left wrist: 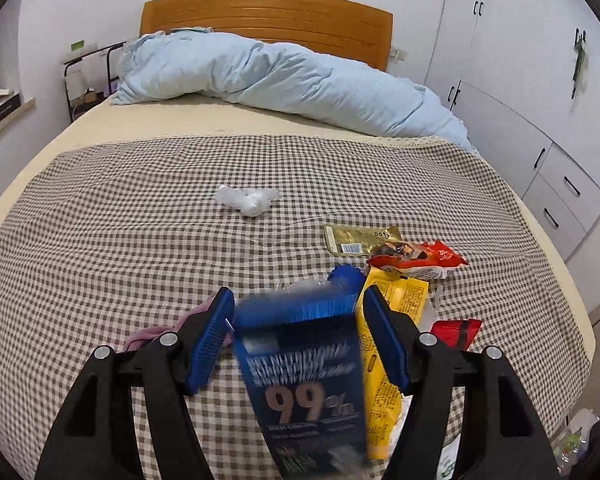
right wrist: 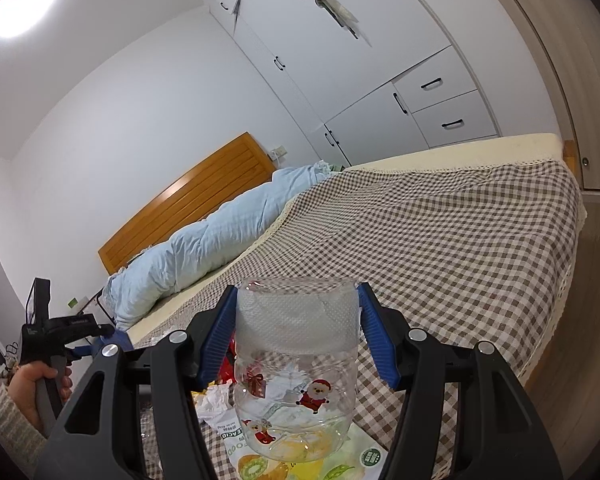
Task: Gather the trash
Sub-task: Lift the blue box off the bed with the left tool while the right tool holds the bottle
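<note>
My left gripper is shut on a dark blue box printed with "99%", its blue pads on the box's two sides; the box looks blurred above the checkered bed cover. More trash lies on the cover: a crumpled white wad, a gold pouch, a red-orange wrapper, a yellow packet and a small red wrapper. My right gripper is shut on a clear plastic jar with Santa stickers and white padding inside. Under the jar lie crumpled tissue and a green-white food bag.
A light-blue duvet lies bunched along the wooden headboard. White wardrobe doors and drawers stand close to the bed's right side. A pink cloth lies by the left finger. A person's hand holds the other gripper's handle.
</note>
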Available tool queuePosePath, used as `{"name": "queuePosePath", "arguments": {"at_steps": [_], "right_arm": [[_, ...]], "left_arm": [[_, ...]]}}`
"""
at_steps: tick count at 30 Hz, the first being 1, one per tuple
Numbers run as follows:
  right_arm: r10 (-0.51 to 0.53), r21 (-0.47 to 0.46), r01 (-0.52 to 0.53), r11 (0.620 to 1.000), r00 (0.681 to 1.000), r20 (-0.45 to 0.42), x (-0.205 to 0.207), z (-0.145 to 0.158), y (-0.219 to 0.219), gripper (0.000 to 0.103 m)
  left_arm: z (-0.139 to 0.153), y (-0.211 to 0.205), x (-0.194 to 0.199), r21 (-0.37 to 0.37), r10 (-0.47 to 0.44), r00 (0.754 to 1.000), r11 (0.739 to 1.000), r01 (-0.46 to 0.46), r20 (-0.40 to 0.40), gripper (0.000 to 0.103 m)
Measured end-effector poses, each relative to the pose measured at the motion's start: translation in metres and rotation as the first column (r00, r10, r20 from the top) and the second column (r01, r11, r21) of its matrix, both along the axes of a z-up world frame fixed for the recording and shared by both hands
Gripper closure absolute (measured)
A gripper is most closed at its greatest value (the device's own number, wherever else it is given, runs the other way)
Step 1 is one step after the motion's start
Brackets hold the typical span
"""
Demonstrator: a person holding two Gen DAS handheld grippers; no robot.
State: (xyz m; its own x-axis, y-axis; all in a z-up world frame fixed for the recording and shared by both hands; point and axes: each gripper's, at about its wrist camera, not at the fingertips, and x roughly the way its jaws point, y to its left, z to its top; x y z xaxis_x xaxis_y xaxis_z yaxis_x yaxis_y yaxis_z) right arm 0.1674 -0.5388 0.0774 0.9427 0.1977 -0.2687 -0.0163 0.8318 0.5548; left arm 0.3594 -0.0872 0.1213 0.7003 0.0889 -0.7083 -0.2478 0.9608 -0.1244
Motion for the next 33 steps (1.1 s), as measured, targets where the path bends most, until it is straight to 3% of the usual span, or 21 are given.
{"name": "queuePosePath", "arguments": {"at_steps": [5, 9, 13, 20, 24, 27, 29, 30, 33], "right_arm": [[0.008, 0.001, -0.008, 1.0, 1.0, 0.0, -0.001, 0.001, 0.002, 0.044], [0.011, 0.004, -0.011, 1.0, 1.0, -0.004, 0.0, 0.001, 0.003, 0.044], [0.015, -0.012, -0.015, 1.0, 1.0, -0.005, 0.002, 0.002, 0.003, 0.044], [0.055, -0.003, -0.055, 0.998, 0.998, -0.028, 0.027, 0.001, 0.004, 0.044], [0.093, 0.003, -0.093, 0.996, 0.994, -0.052, 0.041, 0.0, 0.01, 0.044], [0.124, -0.007, -0.125, 0.992, 0.991, -0.055, 0.043, 0.0, 0.017, 0.044], [0.131, -0.019, -0.132, 0.991, 0.99, -0.046, 0.042, 0.003, 0.019, 0.045], [0.131, -0.026, -0.133, 0.991, 0.991, -0.04, 0.041, 0.004, 0.019, 0.044], [0.131, -0.029, -0.132, 0.991, 0.991, -0.033, 0.038, 0.005, 0.02, 0.044]], "left_arm": [[-0.003, 0.005, -0.005, 0.038, -0.006, 1.0, 0.999, 0.006, -0.012, 0.039], [-0.012, 0.015, -0.002, -0.011, 0.006, 1.0, 1.0, -0.006, -0.031, 0.039], [-0.023, 0.028, 0.013, -0.083, 0.043, 0.996, 0.995, -0.049, -0.083, 0.025], [-0.053, 0.041, 0.074, -0.112, 0.021, 0.977, 0.993, -0.045, -0.21, 0.024], [-0.075, 0.046, 0.108, -0.123, 0.011, 0.952, 0.991, -0.051, -0.305, 0.024], [-0.084, 0.051, 0.12, -0.127, 0.013, 0.944, 0.99, -0.058, -0.33, 0.024], [-0.09, 0.056, 0.123, -0.166, 0.001, 0.938, 0.984, -0.062, -0.346, 0.029], [-0.094, 0.057, 0.123, -0.207, -0.023, 0.933, 0.977, -0.056, -0.36, 0.044], [-0.094, 0.056, 0.117, -0.205, -0.034, 0.932, 0.978, -0.043, -0.361, 0.044]]}}
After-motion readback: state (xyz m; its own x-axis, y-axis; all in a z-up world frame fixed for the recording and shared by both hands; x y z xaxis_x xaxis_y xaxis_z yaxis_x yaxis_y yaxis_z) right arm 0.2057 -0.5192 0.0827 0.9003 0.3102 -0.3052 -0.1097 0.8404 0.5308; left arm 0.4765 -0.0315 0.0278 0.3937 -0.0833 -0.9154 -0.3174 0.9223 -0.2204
